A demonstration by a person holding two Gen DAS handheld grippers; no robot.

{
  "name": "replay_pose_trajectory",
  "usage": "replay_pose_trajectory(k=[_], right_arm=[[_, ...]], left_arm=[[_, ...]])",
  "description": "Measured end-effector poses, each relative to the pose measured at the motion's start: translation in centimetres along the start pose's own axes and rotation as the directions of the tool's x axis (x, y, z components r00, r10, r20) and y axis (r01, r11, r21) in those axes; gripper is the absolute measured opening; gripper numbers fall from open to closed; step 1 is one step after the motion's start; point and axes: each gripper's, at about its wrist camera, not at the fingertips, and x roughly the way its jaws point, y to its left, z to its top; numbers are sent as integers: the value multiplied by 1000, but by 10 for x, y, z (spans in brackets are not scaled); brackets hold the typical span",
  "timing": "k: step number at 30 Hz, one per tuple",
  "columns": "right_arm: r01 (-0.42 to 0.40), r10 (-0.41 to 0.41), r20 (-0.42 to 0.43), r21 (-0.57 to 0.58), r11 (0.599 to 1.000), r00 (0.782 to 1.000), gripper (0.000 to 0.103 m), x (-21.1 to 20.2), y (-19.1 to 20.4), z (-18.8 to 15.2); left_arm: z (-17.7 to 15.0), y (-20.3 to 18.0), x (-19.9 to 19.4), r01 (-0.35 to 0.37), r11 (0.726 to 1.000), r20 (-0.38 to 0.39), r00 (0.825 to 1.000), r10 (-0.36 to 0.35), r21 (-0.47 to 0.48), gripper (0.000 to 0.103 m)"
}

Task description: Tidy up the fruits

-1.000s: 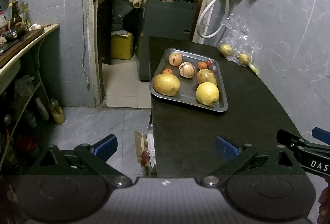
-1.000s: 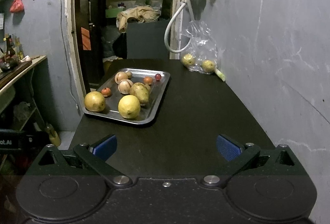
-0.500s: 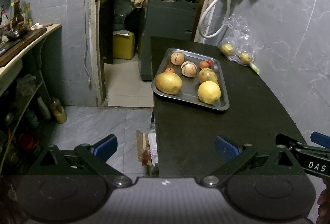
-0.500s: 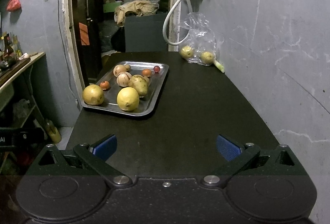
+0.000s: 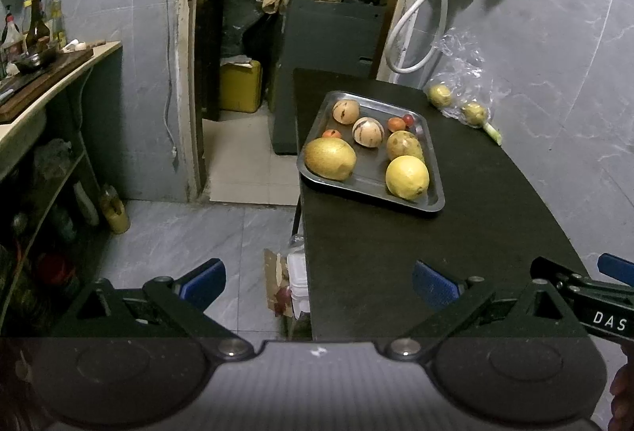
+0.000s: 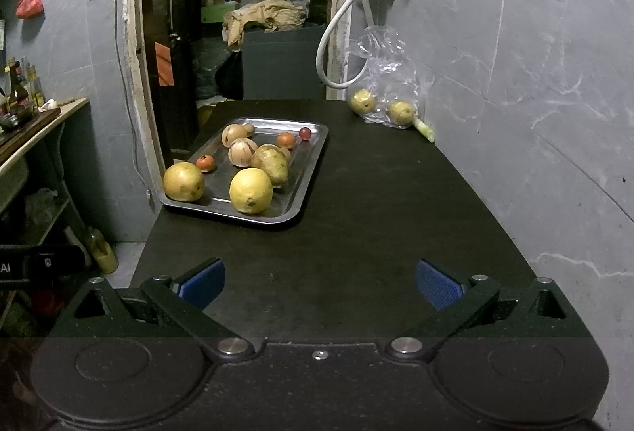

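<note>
On the black table (image 6: 376,213), your fruit sits gathered in the steel tray (image 6: 313,169), two more apparently in the plastic bag (image 6: 386,74); left gripper (image 5: 319,282) and right gripper (image 6: 320,282) gape empty. Grip large, rounded fruit squarely.

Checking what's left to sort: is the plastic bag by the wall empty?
Not empty. The clear plastic bag holds two yellowish fruits, seen through it in both views.
</note>
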Motion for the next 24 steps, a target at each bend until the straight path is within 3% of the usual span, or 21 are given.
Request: replay_pose_trajectory(k=[24], right_arm=[[-4, 4, -7, 13, 1000, 1000, 102, 3, 1, 2]], left_arm=[[-1, -1, 1, -1, 1000, 2, 1000, 1, -2, 103]])
